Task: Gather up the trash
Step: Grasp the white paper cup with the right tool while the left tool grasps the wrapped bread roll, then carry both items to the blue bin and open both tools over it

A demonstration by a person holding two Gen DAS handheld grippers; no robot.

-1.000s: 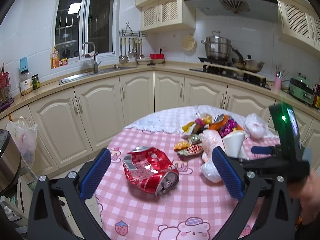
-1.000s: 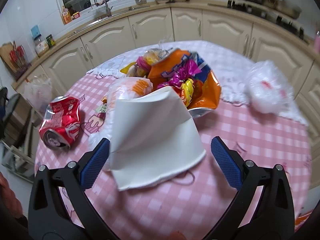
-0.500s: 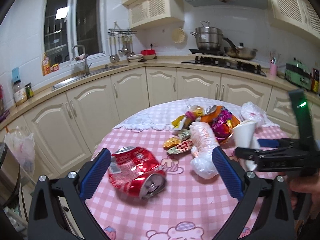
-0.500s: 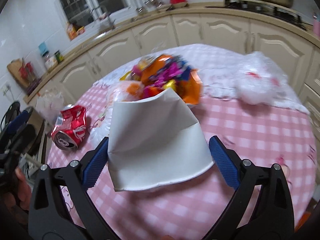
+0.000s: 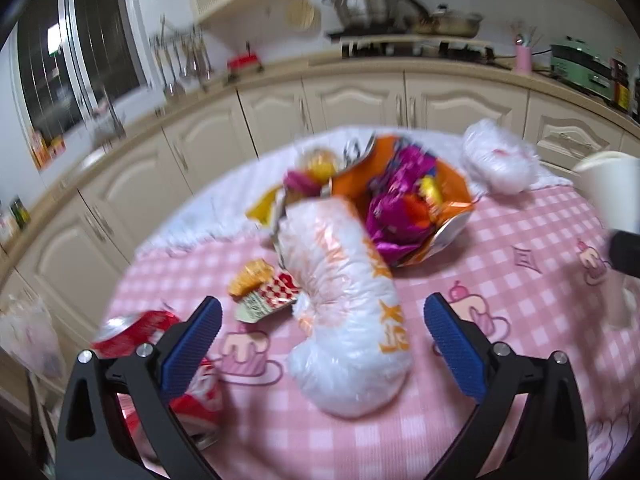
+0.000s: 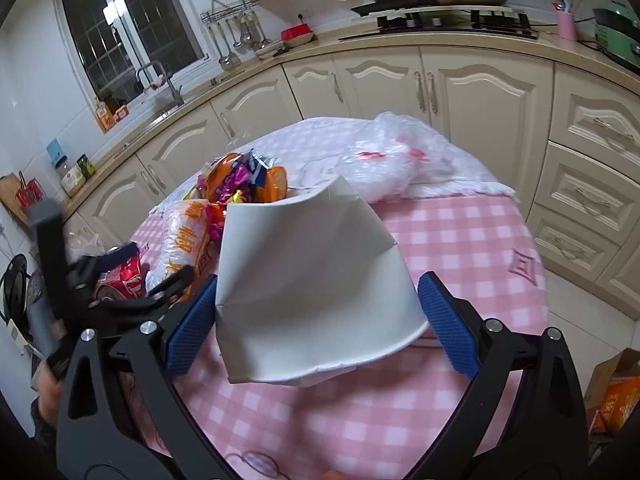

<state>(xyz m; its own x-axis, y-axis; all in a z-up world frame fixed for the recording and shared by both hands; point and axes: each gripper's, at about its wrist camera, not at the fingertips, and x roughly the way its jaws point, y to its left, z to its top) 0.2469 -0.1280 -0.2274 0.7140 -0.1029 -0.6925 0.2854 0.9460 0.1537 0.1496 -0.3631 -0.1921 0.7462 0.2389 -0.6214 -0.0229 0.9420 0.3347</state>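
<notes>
Kitchen table [image 6: 460,240] mid-frame: your right gripper [image 6: 320,312] pinches the flimsy paper cup [image 6: 308,292]; left gripper [image 5: 320,344], spread wide and holding nothing, should grab the soft plastic bag [image 5: 344,320] mid-body.

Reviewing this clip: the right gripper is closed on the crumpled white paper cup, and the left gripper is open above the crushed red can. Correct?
Not quite. In the left wrist view, the left gripper is open over the white plastic bag with orange print; the crushed red can lies off to its left, behind the left finger. The rest holds: the right gripper is closed on the crumpled white paper cup.
</notes>
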